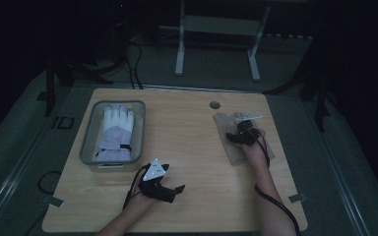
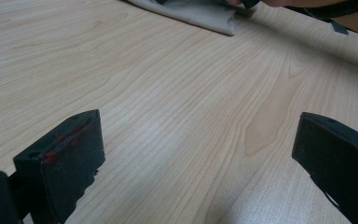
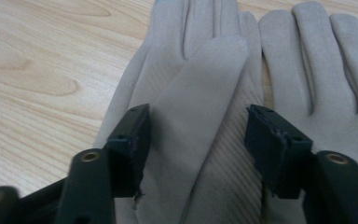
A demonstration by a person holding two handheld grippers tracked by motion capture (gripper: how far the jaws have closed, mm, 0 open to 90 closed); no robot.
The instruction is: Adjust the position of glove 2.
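On the wooden table [image 1: 192, 147] a pair of beige gloves [image 1: 231, 140] lies flat at about three o'clock from the table's middle, fingers pointing toward twelve o'clock; the right gripper [image 1: 240, 129] stands on them, held by the person's right hand [image 1: 256, 150], whose forearm comes in from five o'clock.

In the right gripper view the two gloves lie side by side, the near beige glove [image 3: 191, 107] in the centre with its thumb folded across the palm, the second beige glove [image 3: 317, 70] just beside it at two o'clock and touching along one edge; the right gripper [image 3: 196, 140] has its jaws partway apart, one on each side of the folded thumb, resting on or just over the fabric; whether the pads press on it I cannot tell, and no cloth is pinched between them.

The left gripper [image 1: 170, 189] sits near the table's front edge at about seven o'clock from the middle, in the left hand [image 1: 145, 194]; its jaws stand wide apart in the left gripper view with bare wood between them [image 2: 198, 154]; the gloves' cuff end [image 2: 200, 14] shows at twelve o'clock there.

A grey bin [image 1: 89, 142] stands at nine o'clock on the table, holding a white and lilac ski glove [image 1: 115, 132], well apart from both grippers.
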